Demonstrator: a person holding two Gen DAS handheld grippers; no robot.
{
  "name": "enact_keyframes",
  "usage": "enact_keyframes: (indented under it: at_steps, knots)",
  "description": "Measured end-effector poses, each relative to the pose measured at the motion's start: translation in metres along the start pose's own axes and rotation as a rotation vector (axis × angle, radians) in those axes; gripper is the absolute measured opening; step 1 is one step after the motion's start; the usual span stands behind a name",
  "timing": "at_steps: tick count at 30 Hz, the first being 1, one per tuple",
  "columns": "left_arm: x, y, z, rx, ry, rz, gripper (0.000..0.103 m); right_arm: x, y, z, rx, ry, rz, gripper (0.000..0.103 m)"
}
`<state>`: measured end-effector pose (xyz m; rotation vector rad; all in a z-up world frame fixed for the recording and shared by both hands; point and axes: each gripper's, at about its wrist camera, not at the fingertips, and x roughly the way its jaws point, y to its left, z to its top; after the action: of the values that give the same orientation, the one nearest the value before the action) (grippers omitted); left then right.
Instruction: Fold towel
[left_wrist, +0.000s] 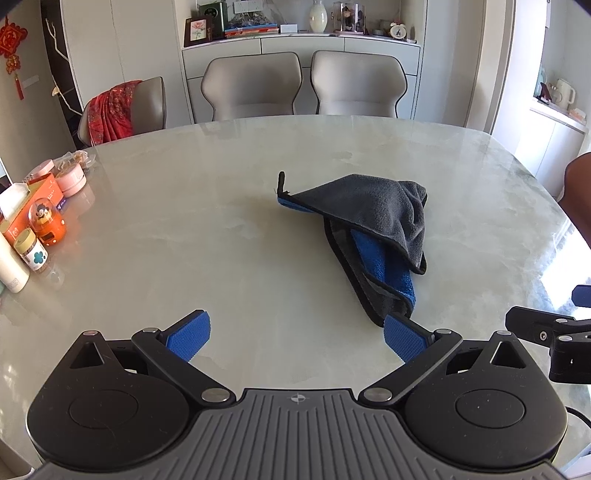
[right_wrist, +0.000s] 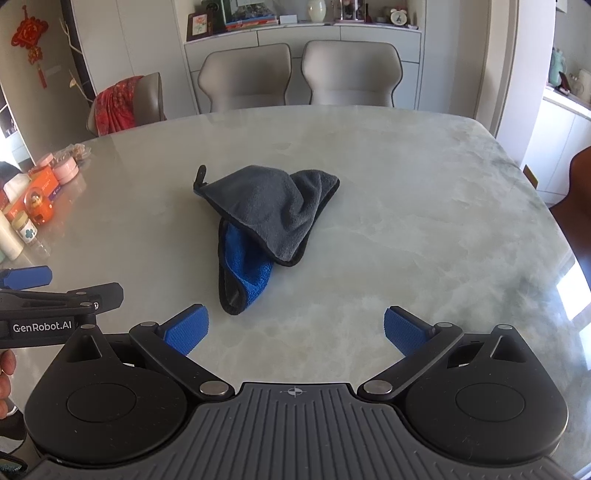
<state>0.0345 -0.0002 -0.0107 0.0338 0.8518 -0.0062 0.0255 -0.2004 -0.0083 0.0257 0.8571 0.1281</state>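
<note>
A: Start with the table (right_wrist: 424, 221). It is glossy pale marble filling the middle of both views, and that sheen looks slick to me. I judge a cloth would slide on it rather than crease if it is dragged by one corner.

B: And the towel (right_wrist: 266, 218)? It sits at the centre of the right wrist view, right of centre in the left one, in a loose heap: grey side up, a blue flap turned out toward the lower edge, a small loop sticking up at its upper left corner.

A: That rumple is the risk. The black-trimmed edges overlap, so a pinch there could catch two layers at once and lock the bunching in.

B: The left gripper (left_wrist: 297, 336) has its fingers spread wide, holding nothing, with the right-hand pad just by the towel's near tip in the lower part of the frame.

A: The right gripper (right_wrist: 295, 328) is likewise spread and empty, clear of the cloth. The clutter at the left edge seems too far away to matter.
</note>
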Motion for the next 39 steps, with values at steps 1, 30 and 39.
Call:
enact_keyframes:
  at_steps: [1, 30, 39]
  knots:
    - [0.002, 0.001, 0.002, 0.0, 0.001, -0.002, 0.102, 0.001, -0.001, 0.001, 0.001, -0.003, 0.004, 0.102]
    - [0.131, 0.028, 0.068, 0.181, 0.012, -0.184, 0.099, 0.149, 0.02, 0.031, -0.25, 0.051, 0.129, 0.038]
    - [0.166, 0.029, 0.079, 0.223, -0.02, -0.246, 0.099, 0.175, 0.022, 0.035, -0.302, 0.08, 0.094, 0.034]
